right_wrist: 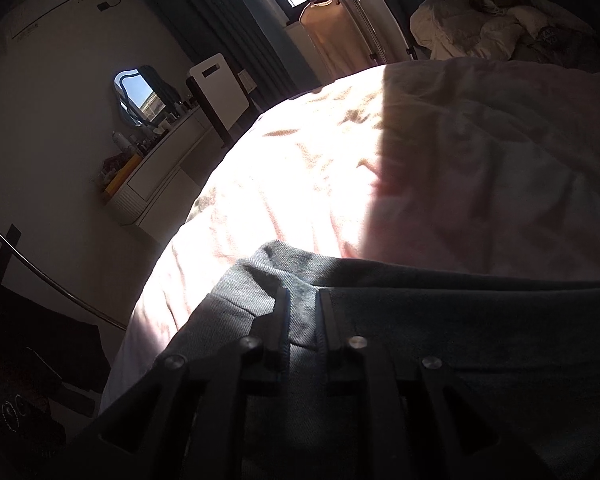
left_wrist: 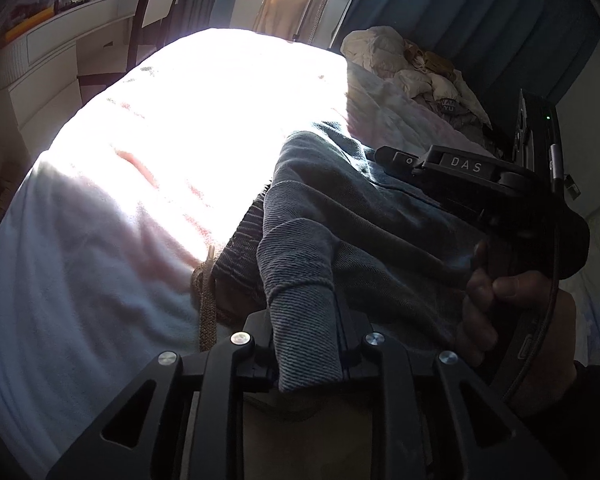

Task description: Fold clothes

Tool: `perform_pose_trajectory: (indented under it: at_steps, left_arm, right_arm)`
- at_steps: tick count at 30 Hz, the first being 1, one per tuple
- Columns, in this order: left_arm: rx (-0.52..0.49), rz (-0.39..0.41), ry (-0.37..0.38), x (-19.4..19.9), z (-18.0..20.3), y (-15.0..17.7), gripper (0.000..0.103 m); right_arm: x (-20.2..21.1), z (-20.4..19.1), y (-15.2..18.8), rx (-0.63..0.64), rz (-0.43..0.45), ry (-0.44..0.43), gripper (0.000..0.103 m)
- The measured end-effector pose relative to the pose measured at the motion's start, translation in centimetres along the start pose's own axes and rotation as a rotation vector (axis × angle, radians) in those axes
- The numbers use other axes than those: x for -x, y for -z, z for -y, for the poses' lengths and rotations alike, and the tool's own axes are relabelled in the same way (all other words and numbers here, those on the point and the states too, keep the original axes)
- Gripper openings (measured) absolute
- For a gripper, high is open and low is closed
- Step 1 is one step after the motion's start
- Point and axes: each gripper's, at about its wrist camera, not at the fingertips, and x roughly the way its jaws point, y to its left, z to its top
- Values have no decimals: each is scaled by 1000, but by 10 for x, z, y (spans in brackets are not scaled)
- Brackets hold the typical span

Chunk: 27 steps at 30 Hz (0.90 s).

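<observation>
On the pink bedsheet (left_wrist: 100,208), the left gripper (left_wrist: 306,344) is pinching a bunched fold of the grey-blue jeans (left_wrist: 340,232) while the right gripper (right_wrist: 303,320) is clamping another edge of them, probably so both can carry the fabric over together for a fold.

**Open bed to the left, clutter at the far corner**

Bed (left_wrist: 112,216) runs wide and bare ahead and to the left of the jeans (left_wrist: 340,208); sunlit sheet, nothing on it. Far right corner taken up by a heap of cream bedding (left_wrist: 412,68). Right tool (left_wrist: 396,156) and its hand (left_wrist: 496,300) crowd the jeans' right side, close beside the left tool (left_wrist: 306,344). Beyond the foot of the bed: a garment rack (right_wrist: 340,24) and a dark chair (right_wrist: 216,96). Dresser (right_wrist: 156,176) lines the left wall, gap between it and bed.
</observation>
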Motion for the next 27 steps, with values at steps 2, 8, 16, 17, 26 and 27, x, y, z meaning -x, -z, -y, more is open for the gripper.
perform_pose_trajectory:
  at_steps: [2, 8, 16, 17, 26, 27]
  left_arm:
    - [33, -29, 37, 0, -6, -4, 34]
    - [79, 9, -3, 9, -21, -15, 56]
    - [6, -19, 23, -9, -20, -27, 66]
    - [0, -26, 22, -14, -21, -28, 67]
    - [-48, -25, -4, -18, -30, -16, 78]
    - [-45, -25, -2, -19, -31, -17, 78]
  right_arm:
    - [27, 11, 1, -46, 15, 17, 19]
    - [120, 54, 14, -185, 99, 103, 45]
    - [174, 132, 51, -376, 0, 171, 81]
    - [172, 142, 55, -417, -12, 137, 85]
    - [134, 168, 64, -527, -116, 0, 93]
    - [132, 165, 62, -519, -114, 4, 95]
